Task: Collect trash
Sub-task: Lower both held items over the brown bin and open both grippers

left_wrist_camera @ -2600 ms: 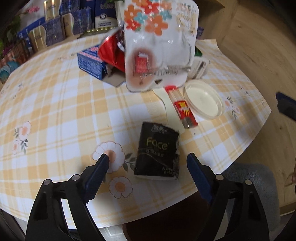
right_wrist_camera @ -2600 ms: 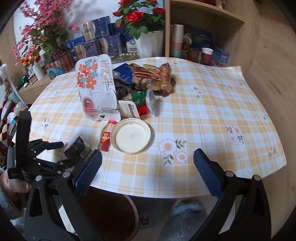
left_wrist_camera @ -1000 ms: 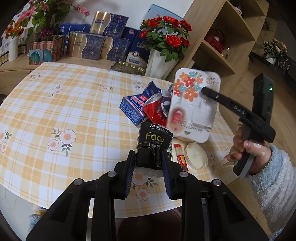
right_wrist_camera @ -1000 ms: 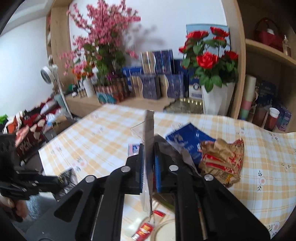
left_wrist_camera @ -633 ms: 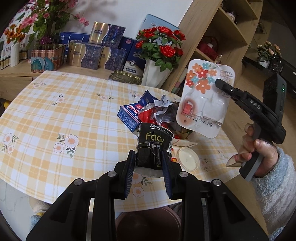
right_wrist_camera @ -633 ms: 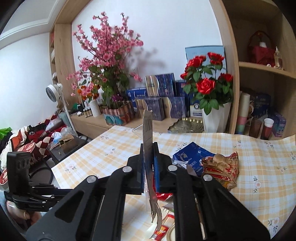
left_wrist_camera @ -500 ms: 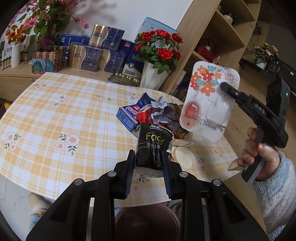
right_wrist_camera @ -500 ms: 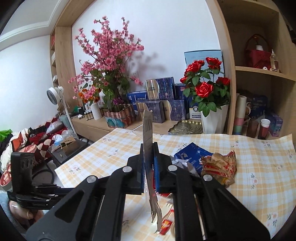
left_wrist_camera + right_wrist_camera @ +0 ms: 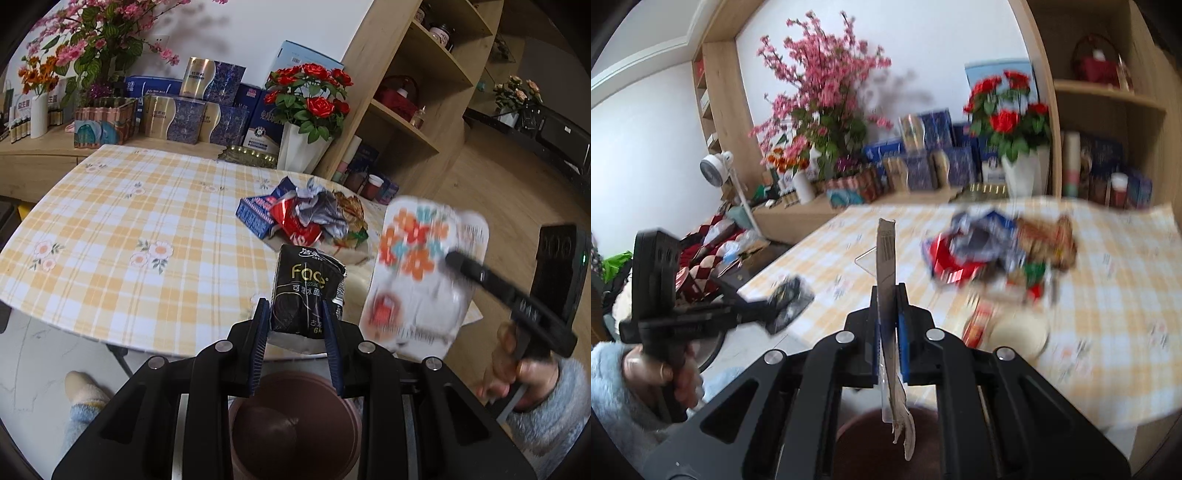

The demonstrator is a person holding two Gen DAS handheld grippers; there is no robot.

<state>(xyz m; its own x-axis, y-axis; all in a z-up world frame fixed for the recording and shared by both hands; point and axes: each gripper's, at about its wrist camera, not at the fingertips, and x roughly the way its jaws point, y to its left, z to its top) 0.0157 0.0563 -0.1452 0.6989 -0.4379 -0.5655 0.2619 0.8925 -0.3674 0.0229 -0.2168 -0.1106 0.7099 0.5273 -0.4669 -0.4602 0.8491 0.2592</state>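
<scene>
So from where I'm driving this, left to right: my left claw (image 9: 295,334) is clamped on the black Face tissue pack (image 9: 304,291), bottom centre of the left wrist view, and the brown bin (image 9: 295,424) sits right under it at the bottom edge. The pack is only pinched at its lower end and it's soft, so I reckon it could sag or slide out early and land on the floor rather than in the bin.

Further right in that view, my right claw (image 9: 888,332) is squeezed tight on the flowered blister card (image 9: 424,273), which is blurry. In the right wrist view the card is edge-on between the pads, its torn lower end dangling over the bin rim (image 9: 923,415). It's broad and light, so if I let go off-centre it'll probably flutter sideways and miss.

The crumpled wrapper pile (image 9: 310,218) is left on the desk (image 9: 110,236), mid-frame, near the right edge. A careless return swing could sweep it off.
</scene>
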